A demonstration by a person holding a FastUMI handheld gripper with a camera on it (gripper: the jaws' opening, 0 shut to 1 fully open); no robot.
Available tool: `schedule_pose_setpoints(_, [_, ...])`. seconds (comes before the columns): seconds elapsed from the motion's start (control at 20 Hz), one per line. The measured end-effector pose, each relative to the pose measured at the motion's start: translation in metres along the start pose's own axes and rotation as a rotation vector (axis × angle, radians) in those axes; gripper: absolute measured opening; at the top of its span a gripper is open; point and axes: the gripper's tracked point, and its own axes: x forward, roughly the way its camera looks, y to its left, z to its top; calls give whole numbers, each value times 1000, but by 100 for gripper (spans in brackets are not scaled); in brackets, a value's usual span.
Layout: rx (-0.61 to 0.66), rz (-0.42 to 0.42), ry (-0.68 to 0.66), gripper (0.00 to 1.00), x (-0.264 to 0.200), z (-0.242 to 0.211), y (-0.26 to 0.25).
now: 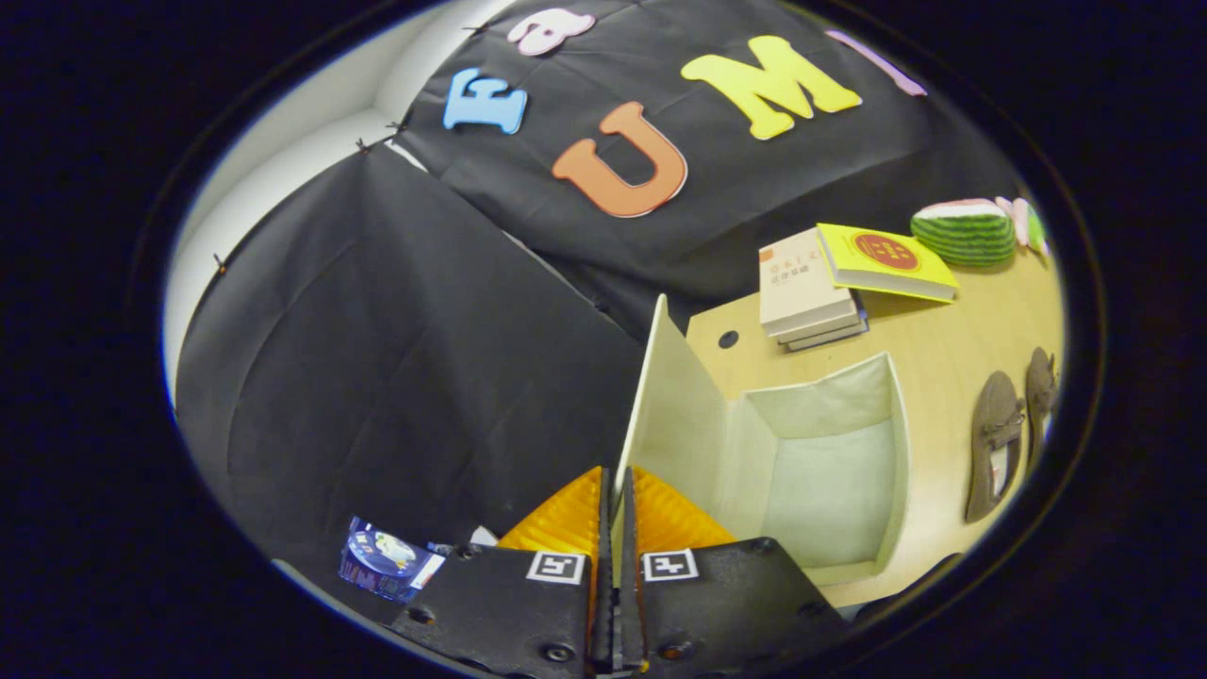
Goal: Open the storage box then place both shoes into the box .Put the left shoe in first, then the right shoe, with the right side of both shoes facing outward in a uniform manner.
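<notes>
The cream storage box (834,471) stands open on the wooden table, and its inside is bare. Its lid (671,405) is swung up and stands nearly upright at the box's left side. My gripper (615,483) is shut on the lid's near edge, with the orange fingers (566,519) pressed on either side of the thin panel. Two brown shoes (995,441) (1040,391) lie side by side on the table to the right of the box, well away from the fingers.
Beyond the box a stack of books (806,297) carries a yellow book (886,259) leaning across it. A watermelon-striped soft item (964,232) sits at the far right. A small blue packet (387,558) lies left of the gripper. The table (952,339) has a round hole (728,339).
</notes>
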Motion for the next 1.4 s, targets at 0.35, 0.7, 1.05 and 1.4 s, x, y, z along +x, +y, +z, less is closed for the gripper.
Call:
schedule_pose_setpoints(0.35, [-189, -11, -114, 65, -5, 28, 23])
schedule_pose_setpoints(0.7, [-311, -142, -249, 98, -51, 63, -8])
schedule_pose_setpoints(1.05, [-345, -332, -324, 100, -123, 93, -89])
schedule_pose_setpoints(1.4, [-289, -506, -287, 100, -193, 78, -192])
